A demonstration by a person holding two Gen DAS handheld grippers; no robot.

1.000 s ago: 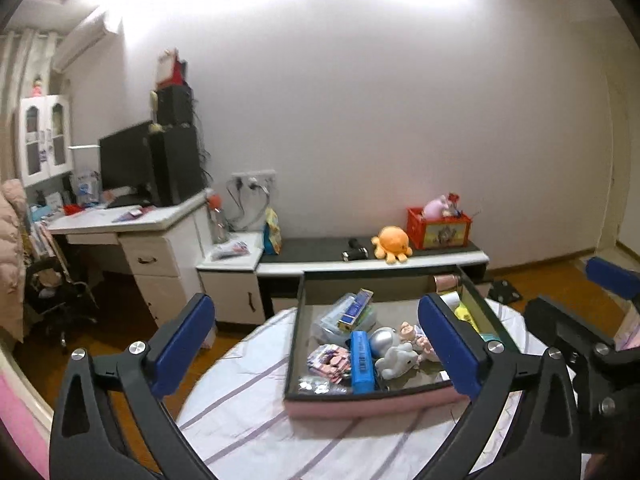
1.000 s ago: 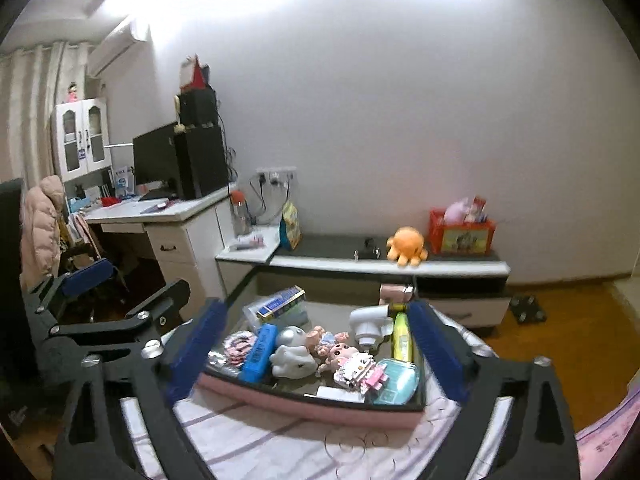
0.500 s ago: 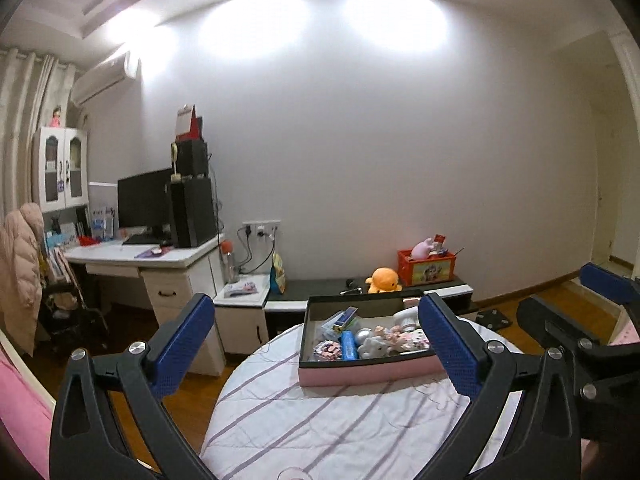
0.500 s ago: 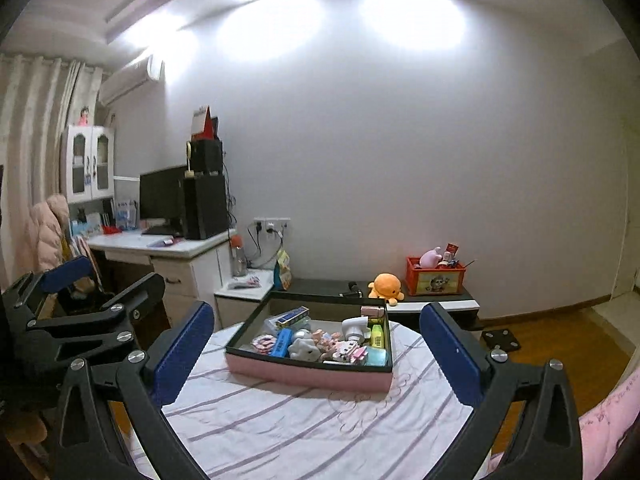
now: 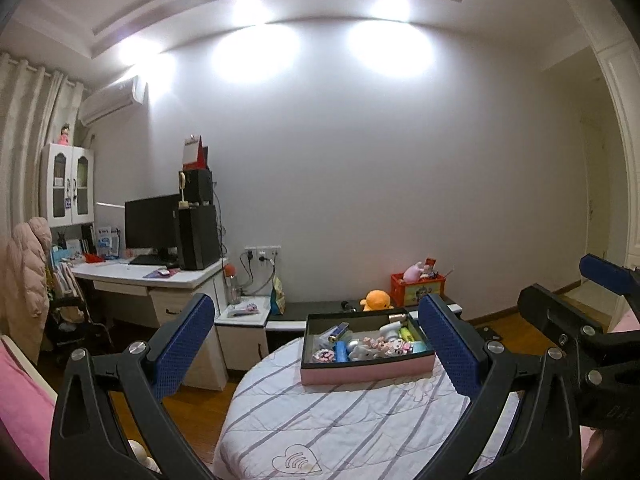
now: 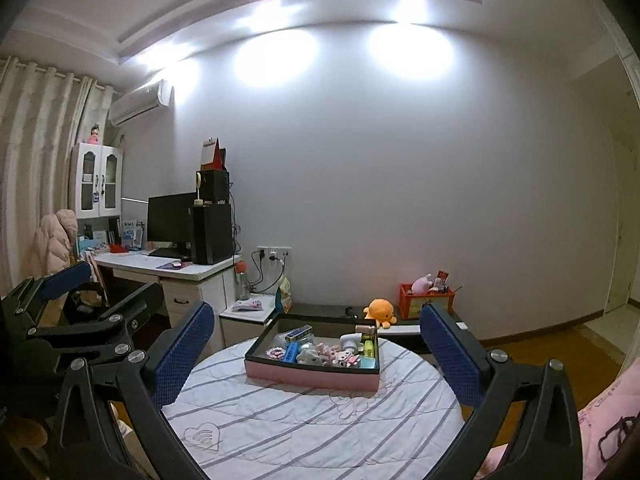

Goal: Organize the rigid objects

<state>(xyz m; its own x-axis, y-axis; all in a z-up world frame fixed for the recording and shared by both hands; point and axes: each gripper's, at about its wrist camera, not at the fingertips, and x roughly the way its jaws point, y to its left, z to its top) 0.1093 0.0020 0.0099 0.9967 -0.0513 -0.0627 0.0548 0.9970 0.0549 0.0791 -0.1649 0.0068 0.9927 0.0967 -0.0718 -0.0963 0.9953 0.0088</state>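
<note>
On the round table (image 6: pixel 312 412) sits a pink-sided tray (image 6: pixel 312 378) of toys; both tongs (image 5: pixel 316 348) (image 6: pixel 316 352) gape empty.

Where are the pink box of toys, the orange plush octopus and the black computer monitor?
pink box (image 6: pixel 310 379): right wrist view, on its pink front wall.
orange plush octopus (image 6: pixel 380 310): right wrist view, on its body.
black computer monitor (image 5: pixel 150 222): left wrist view, middle of its screen.
</note>
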